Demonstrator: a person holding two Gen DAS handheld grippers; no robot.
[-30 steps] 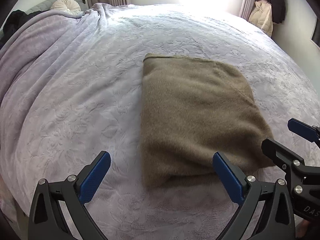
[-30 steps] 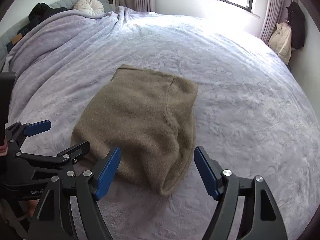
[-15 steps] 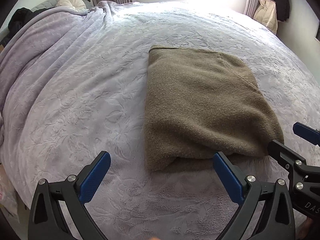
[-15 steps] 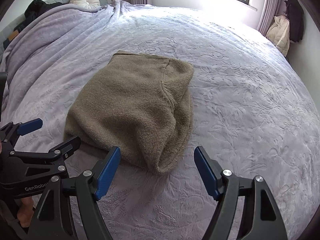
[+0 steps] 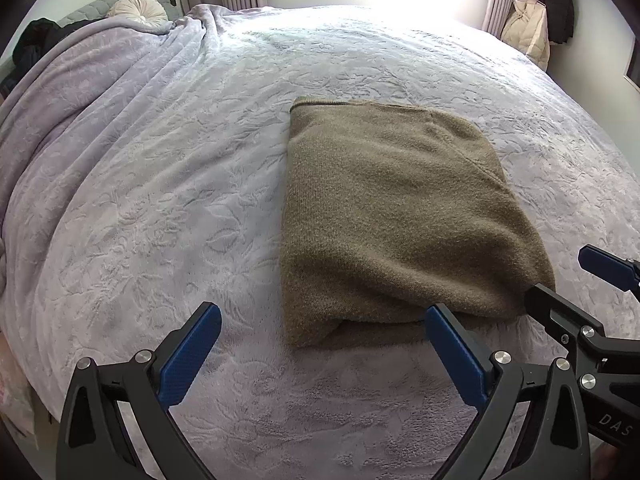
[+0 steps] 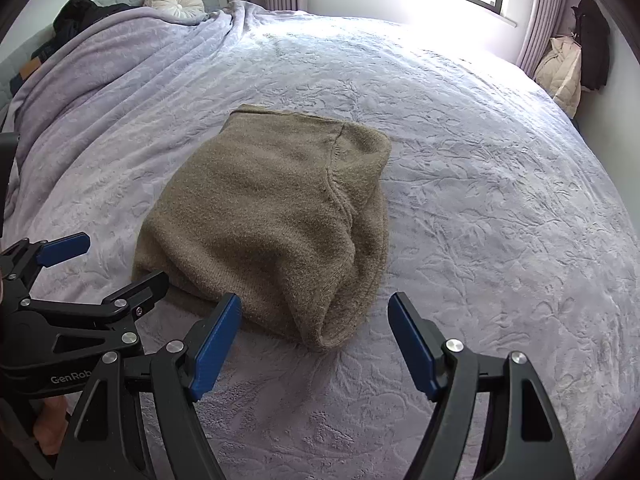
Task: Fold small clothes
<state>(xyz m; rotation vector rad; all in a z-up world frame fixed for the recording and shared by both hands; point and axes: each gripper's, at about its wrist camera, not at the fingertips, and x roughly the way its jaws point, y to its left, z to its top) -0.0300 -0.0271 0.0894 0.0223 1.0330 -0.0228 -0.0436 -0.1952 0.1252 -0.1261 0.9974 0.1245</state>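
Both grippers, left (image 5: 322,354) and right (image 6: 314,338), had black frames, ribbed blue pads (image 5: 190,354), silver screws and white lettering at 9 o'clock.

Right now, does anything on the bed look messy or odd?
Nothing much. The sweater lies folded on the blanket, its near edge a bit bulgy. Both grippers hang open, holding nothing.

Left tongs (image 5: 322,354) and right tongs (image 6: 316,334) gape wide, side by side.
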